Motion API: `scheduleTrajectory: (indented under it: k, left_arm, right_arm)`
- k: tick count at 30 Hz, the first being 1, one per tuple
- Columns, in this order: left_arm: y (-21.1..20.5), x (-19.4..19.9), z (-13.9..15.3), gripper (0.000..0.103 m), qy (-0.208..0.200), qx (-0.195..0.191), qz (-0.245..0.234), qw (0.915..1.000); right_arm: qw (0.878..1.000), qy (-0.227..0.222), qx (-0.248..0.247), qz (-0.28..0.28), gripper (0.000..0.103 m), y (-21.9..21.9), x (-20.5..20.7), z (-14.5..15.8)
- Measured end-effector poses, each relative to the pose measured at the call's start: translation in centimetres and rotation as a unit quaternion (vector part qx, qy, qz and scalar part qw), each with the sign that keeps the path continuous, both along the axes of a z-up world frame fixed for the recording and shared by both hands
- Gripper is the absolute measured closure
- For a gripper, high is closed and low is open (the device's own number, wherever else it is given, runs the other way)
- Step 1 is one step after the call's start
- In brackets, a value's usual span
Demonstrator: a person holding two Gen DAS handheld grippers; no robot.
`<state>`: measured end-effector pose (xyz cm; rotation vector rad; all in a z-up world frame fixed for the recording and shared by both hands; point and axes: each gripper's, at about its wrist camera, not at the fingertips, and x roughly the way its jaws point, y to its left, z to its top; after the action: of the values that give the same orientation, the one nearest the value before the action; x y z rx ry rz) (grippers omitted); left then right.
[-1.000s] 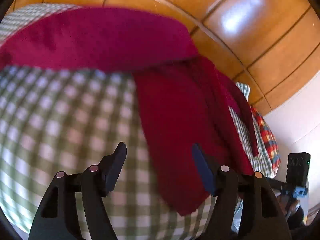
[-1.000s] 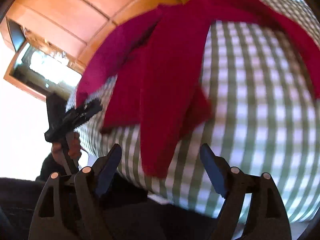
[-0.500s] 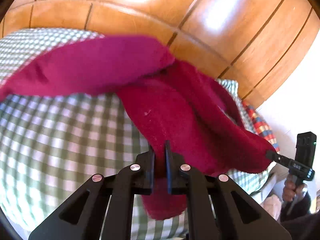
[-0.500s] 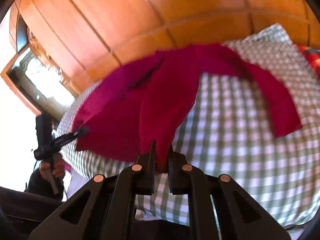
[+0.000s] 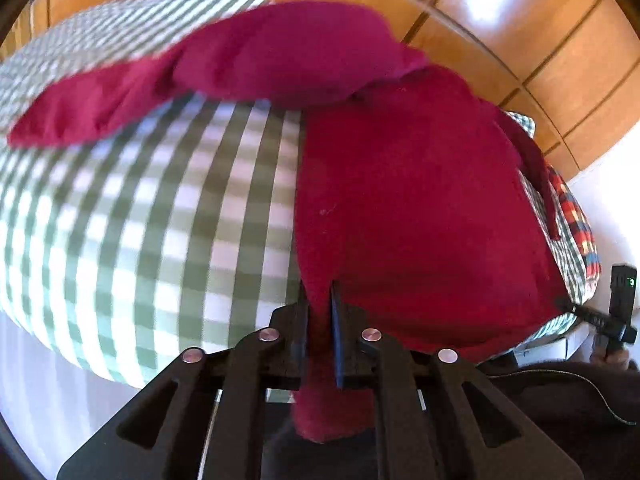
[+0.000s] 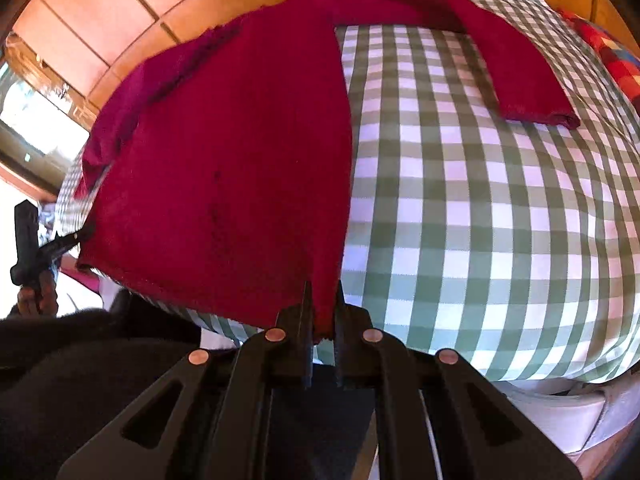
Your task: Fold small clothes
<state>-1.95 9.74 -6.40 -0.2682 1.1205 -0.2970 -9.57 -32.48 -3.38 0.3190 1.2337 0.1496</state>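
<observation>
I hold: red garment (image 5: pixel 420 208), pinched by left gripper (image 5: pixel 319 320) and right gripper (image 6: pixel 322 320); beneath, checked cloth (image 6: pixel 480 220); far, wood panelling (image 5: pixel 560 40).

The near edge of the red top (image 5: pixel 420 208) is pinched between the left tongs (image 5: pixel 319 320), so that bit of cloth is hidden between the jaws. In the right wrist view, another bit of its edge is hidden the same way by the right tongs (image 6: pixel 322 316). Much of the checked sheet (image 5: pixel 160 216) is covered by the red top. The far sleeve (image 5: pixel 92 108) is blurred in the left wrist view. A bright patterned cloth (image 6: pixel 612 60) is cut off by the picture's edge, so what it is cannot be told. What lies under the sheet is not seen
</observation>
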Motion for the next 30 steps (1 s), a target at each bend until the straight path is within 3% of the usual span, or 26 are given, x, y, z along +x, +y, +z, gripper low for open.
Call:
scheduleTrajectory:
  k: [2,3,5,7,8,10,13,16,21,24,27,29,30]
  left_arm:
    - [0.1,0.0,0.6,0.087,-0.014,-0.009,0.012,0.9998]
    - [0.4,0.2,1.1,0.083,-0.025,-0.007,0.021,0.9994]
    - [2.1,0.5,2.2,0.069,-0.055,0.012,0.049,0.9972]
    - [3.5,0.6,3.4,0.061,-0.089,0.051,0.077,0.9917]
    - [4.1,0.9,3.8,0.058,-0.107,0.094,0.09,0.9858]
    - [4.8,1.4,4.4,0.056,-0.133,0.16,0.102,0.9728]
    - [6.1,2.1,4.6,0.056,-0.152,0.225,0.11,0.956]
    - [7.5,2.7,4.3,0.036,-0.163,0.264,0.089,0.9466]
    - [7.7,4.3,1.9,0.036,-0.161,0.298,0.03,0.9403]
    - [7.7,6.0,0.0,0.046,-0.163,0.322,0.012,0.9326]
    - [8.9,7.9,-2.0,0.067,-0.136,0.312,0.007,0.9402]
    - [9.4,8.7,-2.6,0.098,-0.12,0.311,0.002,0.9427]
    - [9.8,9.0,-2.3,0.099,-0.113,0.302,0.004,0.9466]
  right_arm:
    - [1.0,-0.001,-0.012,0.0,0.059,-0.3,0.4,1.0]
    - [0.999,-0.014,-0.032,-0.003,0.032,-0.3,0.4,1.7]
    - [0.998,-0.034,-0.052,-0.005,0.031,-1.2,0.7,3.1]
    - [0.996,-0.057,-0.065,-0.012,0.03,-1.4,1.4,3.8]
    - [0.995,-0.068,-0.066,-0.012,0.03,-1.0,2.2,4.3]
    - [0.994,-0.088,-0.057,-0.005,0.028,0.4,3.8,4.7]
    - [0.994,-0.102,-0.029,0.022,0.027,3.5,6.4,4.3]
    - [0.993,-0.101,-0.007,0.052,0.027,7.4,9.2,3.1]
    - [0.993,-0.092,0.004,0.07,0.027,11.2,12.8,0.8]
    - [0.994,-0.088,0.001,0.068,0.027,12.5,14.0,-0.2]
    - [0.995,-0.08,-0.01,0.067,0.027,12.9,14.4,-1.3]
    - [0.995,-0.078,-0.016,0.066,0.026,12.8,14.6,-2.1]
    - [0.994,-0.081,-0.017,0.066,0.026,12.9,14.5,-2.2]
